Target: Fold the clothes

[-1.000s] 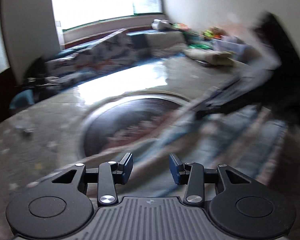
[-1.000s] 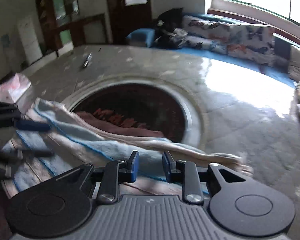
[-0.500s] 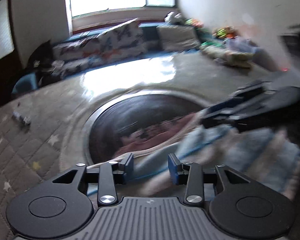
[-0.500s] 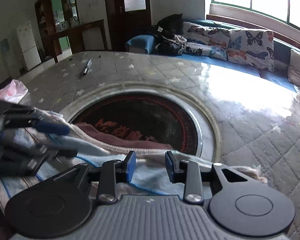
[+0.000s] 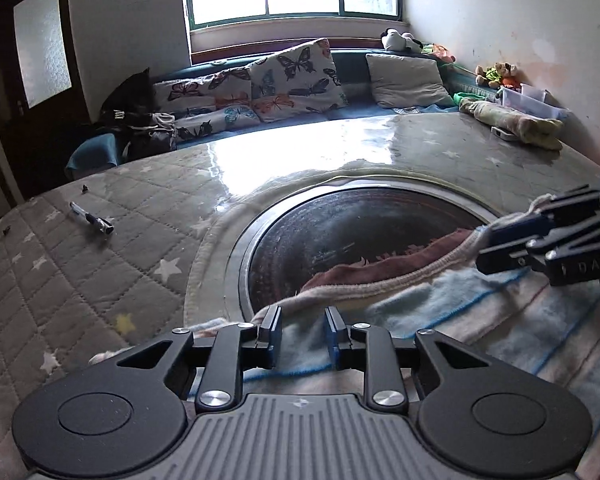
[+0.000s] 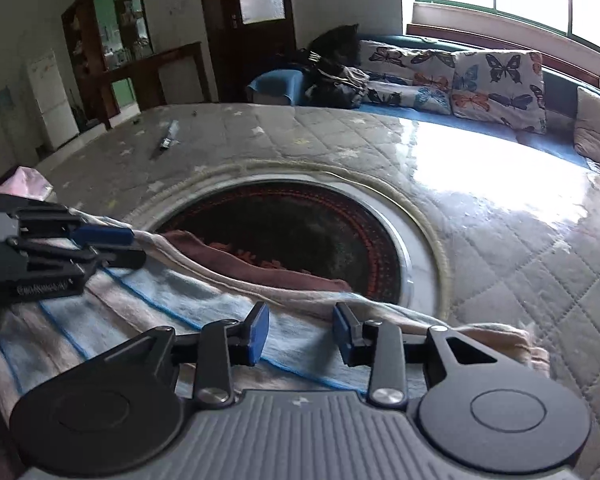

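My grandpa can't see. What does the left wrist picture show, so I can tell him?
The left gripper, jaws slightly apart after closing in, hovers over a striped blue and beige garment on a quilted star-patterned table with a dark round inset. The right gripper reaches in over the garment's edge at right; a pen lies left.

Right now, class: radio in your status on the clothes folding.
Left gripper closing, right gripper opening; neither pinching. Striped garment lies flat below both, far edge over round dark inset. Pen well clear.
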Demonstrator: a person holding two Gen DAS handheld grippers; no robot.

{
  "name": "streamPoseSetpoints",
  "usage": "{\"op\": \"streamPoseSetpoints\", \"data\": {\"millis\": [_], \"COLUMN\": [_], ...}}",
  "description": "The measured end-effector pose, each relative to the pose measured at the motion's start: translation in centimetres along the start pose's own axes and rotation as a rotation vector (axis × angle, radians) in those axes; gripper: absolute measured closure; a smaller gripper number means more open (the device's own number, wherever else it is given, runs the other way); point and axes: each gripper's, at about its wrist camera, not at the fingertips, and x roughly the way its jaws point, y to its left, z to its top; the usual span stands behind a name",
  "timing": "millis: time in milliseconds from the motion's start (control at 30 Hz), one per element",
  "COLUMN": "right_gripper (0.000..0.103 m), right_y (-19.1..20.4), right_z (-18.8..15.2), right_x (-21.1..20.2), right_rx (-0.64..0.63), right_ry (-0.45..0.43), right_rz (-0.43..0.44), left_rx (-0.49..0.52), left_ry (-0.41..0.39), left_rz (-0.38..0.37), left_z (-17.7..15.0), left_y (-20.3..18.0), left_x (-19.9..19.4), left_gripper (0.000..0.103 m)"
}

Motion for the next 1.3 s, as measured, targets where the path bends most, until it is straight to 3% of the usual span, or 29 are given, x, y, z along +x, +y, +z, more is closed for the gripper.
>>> {"op": "streamPoseSetpoints", "data": {"millis": [200,567,800,967,1167,1300], "right_gripper": [0.062,0.062,0.062,0.063,0.063,0.07], "right_y": [2.1,1.6,-0.4,-2.6,-4.7,-6.2], "right_z": [0.2,0.2,-0.3,-0.9,-1.4,-1.5], "right_x": [1.5,1.5,-0.3,-1.0,-2.3,-2.3], "right_rx": [-0.082,-0.054,0.003,0.063,0.105,0.167], "right_ry": [0.014,0.015,-0.002,0.001,-0.009,-0.022], "right_rz": [-0.002,0.011,-0.013,-0.045,-0.094,-0.113], "left_rx": [-0.057,-0.111,-0.115,-0.165,-0.128,-0.15], "left_ry": [0.007,-0.019,-0.022,-0.029,-0.037,-0.038], "left_rz": [0.018,0.072,0.103,0.084,0.118,0.118], "left_z": [0.1,-1.2,-1.7,-2.1,-2.2,-2.6], "left_y": [0.9,3.9,5.1,6.1,5.9,6.6], "left_x": [0.1,-1.3,-2.0,-2.0,-2.6,-2.3], "left_gripper": [0.077,0.077,0.076,0.076,0.076,0.075]}}
